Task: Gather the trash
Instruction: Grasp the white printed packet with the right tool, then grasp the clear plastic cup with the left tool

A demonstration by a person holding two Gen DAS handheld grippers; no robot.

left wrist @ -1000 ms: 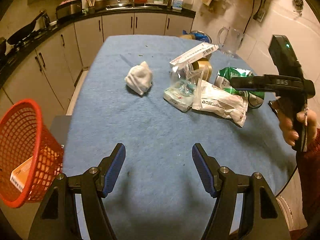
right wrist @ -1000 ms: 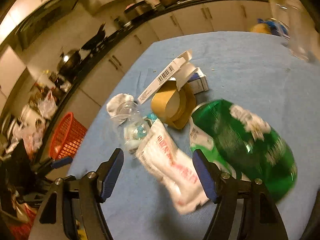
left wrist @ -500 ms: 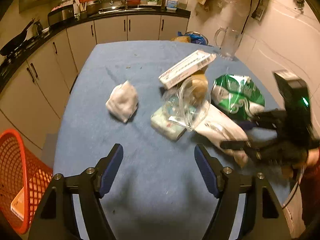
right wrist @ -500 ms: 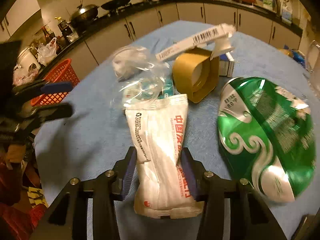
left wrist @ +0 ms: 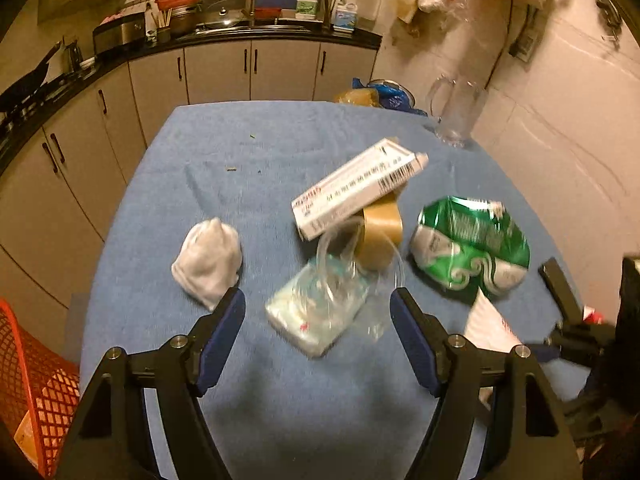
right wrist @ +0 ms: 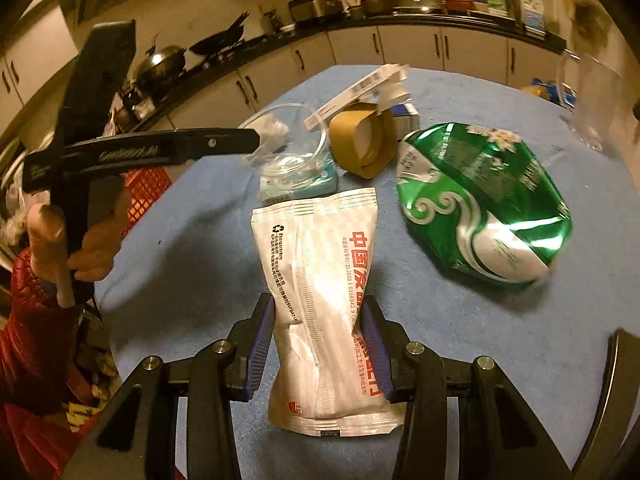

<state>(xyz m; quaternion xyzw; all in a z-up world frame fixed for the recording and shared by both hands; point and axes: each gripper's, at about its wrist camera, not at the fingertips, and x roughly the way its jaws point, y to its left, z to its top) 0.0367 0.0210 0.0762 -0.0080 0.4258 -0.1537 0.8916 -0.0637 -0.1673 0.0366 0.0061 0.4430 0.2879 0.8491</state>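
Trash lies on the blue-covered table (left wrist: 280,400). My right gripper (right wrist: 320,338) is shut on a white pouch with red print (right wrist: 320,280), pinching its waist. Beside the pouch are a green foil bag (right wrist: 480,200), a brown tape roll (right wrist: 364,144), a clear plastic bag over a tissue pack (right wrist: 296,176) and a long white box (right wrist: 356,90). My left gripper (left wrist: 318,316) hovers open just short of the clear bag and tissue pack (left wrist: 320,304), with a crumpled white tissue (left wrist: 208,260) to its left. The red basket (left wrist: 28,392) stands off the table's left edge.
A glass pitcher (left wrist: 456,112) stands at the table's far right corner. Kitchen cabinets and a counter (left wrist: 240,36) with pots run behind and along the left. A hand (right wrist: 76,236) holds the left gripper in the right wrist view. Blue cloth lies bare at the near side.
My right gripper closed around the white pouch and rolled upright. My left gripper moved forward over the table toward the clear bag, still open; the basket slid out to the left edge.
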